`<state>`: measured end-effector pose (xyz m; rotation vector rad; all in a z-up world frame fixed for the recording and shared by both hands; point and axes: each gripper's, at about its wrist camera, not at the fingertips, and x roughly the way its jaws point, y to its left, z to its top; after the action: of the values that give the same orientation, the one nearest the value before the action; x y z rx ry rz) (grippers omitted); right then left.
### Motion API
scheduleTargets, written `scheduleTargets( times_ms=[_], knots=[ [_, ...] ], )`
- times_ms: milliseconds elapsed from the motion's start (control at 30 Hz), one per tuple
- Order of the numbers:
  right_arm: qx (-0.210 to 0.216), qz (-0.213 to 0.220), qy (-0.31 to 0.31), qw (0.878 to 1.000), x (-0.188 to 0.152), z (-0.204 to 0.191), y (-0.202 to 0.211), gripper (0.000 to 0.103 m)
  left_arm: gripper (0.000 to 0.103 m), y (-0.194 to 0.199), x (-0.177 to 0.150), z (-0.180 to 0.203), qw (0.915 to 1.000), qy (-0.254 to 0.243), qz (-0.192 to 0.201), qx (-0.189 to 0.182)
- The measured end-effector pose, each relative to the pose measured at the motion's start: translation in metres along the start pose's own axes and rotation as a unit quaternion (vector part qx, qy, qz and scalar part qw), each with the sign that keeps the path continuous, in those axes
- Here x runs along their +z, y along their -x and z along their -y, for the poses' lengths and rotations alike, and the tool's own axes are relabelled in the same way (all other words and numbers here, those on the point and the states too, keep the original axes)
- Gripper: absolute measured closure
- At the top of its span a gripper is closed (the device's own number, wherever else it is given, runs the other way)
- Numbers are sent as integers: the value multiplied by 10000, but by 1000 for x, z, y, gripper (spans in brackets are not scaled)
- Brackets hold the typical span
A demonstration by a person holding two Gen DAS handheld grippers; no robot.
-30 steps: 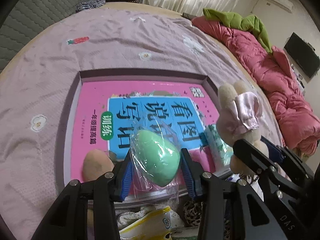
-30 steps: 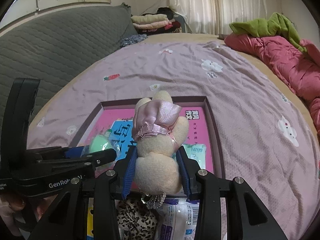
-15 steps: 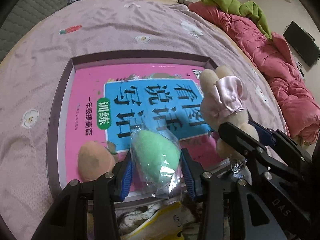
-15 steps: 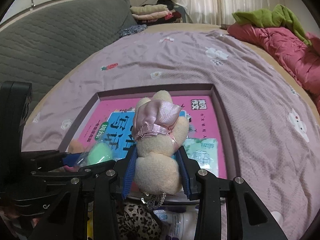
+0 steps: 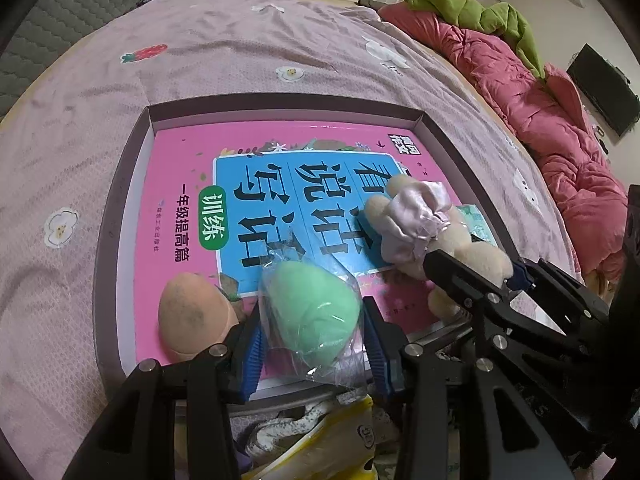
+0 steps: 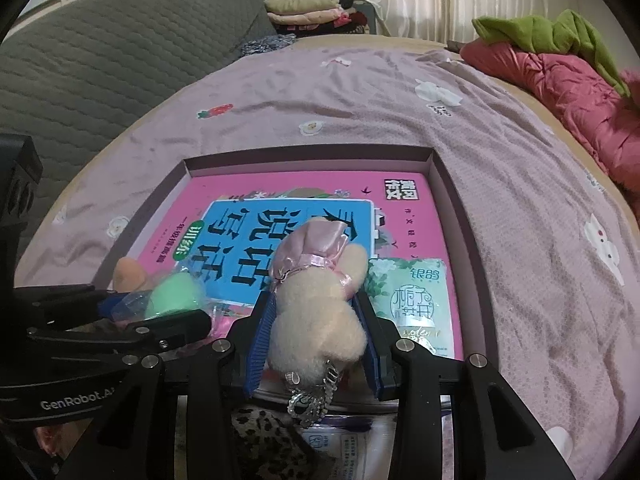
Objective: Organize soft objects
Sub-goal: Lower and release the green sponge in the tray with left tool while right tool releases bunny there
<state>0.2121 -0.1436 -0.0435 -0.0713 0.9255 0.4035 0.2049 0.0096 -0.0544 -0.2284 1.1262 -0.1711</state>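
Now | left claw [image 5: 312,344] clamps green sponge [image 5: 310,316] | right claw [image 6: 316,336] clamps plush bunny [image 6: 316,320]

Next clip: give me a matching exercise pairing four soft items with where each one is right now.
Items:
1. green sponge
2. plush bunny
3. orange sponge
4. tissue pack

Places:
A. lying in the tray, left near corner
B. in the right gripper
C. lying in the tray, right side
D. in the left gripper, bagged

Pairs: 1-D, 2-B, 3-A, 4-C

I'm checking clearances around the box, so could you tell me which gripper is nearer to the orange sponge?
Left. The left gripper, shut on the green sponge, sits right beside the orange sponge; the right gripper, holding the plush bunny, is farther across.
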Motion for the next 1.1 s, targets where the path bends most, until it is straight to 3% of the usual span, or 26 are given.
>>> scheduleTargets(
  times_ms=[200,567,867,1100],
  knots=[
    [-164,25,-85,9998,-2,8,2,62,59,-1,0,1,10000,-42,-9,0],
    [-86,119,-146,9998,-6,11,10,61,59,-3,0,2,10000,-64,-5,12],
    [-194,153,-90,9997,-9,13,21,46,59,-3,0,4,10000,-53,-15,-4],
    [-260,233,-141,9993,-18,25,45,45,59,-4,0,5,10000,-37,-2,-19]
  ],
)
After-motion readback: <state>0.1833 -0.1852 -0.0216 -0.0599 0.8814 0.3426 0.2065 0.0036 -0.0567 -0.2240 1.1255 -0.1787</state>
